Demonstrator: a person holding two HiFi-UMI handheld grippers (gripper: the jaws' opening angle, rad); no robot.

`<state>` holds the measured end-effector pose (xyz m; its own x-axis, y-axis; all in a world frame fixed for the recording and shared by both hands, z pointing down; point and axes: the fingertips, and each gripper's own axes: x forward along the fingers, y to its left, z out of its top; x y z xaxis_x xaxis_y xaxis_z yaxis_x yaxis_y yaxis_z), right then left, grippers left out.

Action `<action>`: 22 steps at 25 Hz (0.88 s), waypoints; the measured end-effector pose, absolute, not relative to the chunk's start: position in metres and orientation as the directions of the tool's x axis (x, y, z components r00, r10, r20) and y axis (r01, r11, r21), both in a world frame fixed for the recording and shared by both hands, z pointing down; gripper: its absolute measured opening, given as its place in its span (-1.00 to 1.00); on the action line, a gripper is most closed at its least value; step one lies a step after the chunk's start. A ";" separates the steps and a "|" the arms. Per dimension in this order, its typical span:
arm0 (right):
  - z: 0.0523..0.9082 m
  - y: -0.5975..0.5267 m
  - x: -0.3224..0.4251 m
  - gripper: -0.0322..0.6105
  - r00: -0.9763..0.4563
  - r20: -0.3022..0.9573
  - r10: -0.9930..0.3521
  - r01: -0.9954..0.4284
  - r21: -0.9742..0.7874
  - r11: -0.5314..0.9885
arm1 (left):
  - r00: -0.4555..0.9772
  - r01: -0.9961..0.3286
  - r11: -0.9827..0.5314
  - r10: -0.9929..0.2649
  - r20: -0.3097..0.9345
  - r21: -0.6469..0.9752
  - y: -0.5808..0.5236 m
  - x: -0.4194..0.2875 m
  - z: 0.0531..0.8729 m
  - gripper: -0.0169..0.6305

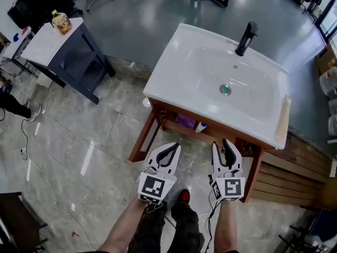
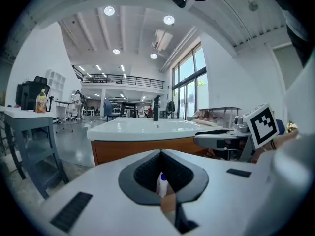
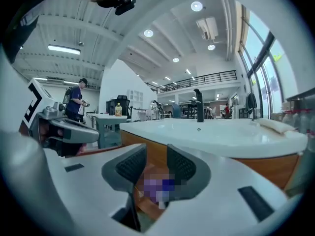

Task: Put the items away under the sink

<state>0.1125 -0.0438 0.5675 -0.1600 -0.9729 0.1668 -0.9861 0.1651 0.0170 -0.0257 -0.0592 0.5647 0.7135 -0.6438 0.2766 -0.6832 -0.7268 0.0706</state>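
i found no text i could read. the bottle (image 1: 61, 21) on the side table (image 1: 47, 45) wore a yellow label too small to make out. the cube (image 1: 153, 187) on the left gripper (image 1: 171, 147) and its twin on the right gripper (image 1: 221, 143) bore only black-and-white square patterns.

The head view looks steeply down from high above the sink (image 1: 210, 73), with the left gripper (image 1: 169, 146) and right gripper (image 1: 222, 142) at its bottom edge. Each gripper view looks almost level along its own jaws, low and near the sink's front. All three share the sink, its tap (image 1: 246, 36) and the grey surface (image 1: 47, 46) beside it.
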 end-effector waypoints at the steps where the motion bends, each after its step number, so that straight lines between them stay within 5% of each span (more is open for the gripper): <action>1: 0.556 -0.042 0.113 -0.44 -0.157 0.169 -0.973 -0.986 0.021 0.163 | 0.717 -0.680 -0.730 -0.641 0.274 0.073 -0.059 -0.024 0.554 -0.93; 22: 0.355 0.015 0.132 -0.73 0.008 0.106 -0.994 -0.998 0.062 -0.002 | 0.765 -0.630 -0.777 -0.614 0.195 0.021 -0.042 -0.027 0.353 -0.93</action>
<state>0.1323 0.0147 0.3551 0.0085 -0.9943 0.1064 -0.9981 -0.0019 0.0620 -0.0271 -0.0421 0.3528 0.7645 -0.6144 0.1949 -0.6296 -0.7767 0.0212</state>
